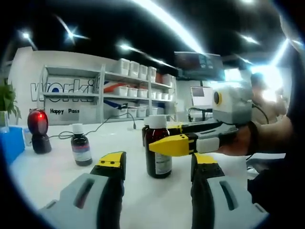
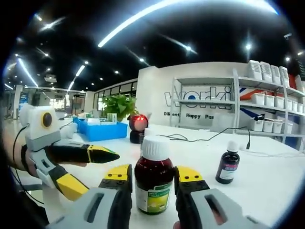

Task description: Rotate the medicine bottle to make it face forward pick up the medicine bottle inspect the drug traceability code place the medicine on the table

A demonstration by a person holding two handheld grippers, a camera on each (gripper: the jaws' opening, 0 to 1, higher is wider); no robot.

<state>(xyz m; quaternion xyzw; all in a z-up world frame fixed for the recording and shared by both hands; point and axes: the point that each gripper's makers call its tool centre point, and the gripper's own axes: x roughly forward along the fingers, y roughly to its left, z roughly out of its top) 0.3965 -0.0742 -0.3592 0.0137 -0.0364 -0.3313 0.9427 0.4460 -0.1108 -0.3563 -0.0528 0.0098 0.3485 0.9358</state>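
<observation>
The right gripper (image 2: pixel 152 183) is seen with its jaws closed against the sides of the medicine bottle (image 2: pixel 153 177), which stands upright on the white table (image 2: pixel 267 191), long axis vertical, label turned toward that camera. The left gripper (image 1: pixel 157 164) is held open and empty, the bottle (image 1: pixel 157 148) standing just beyond its tips. A smaller bottle (image 1: pixel 80 145) and a red-lit scanner (image 1: pixel 38 130) are set farther back toward the table's far edge. The right gripper is judged nearer and placed for the lift.
</observation>
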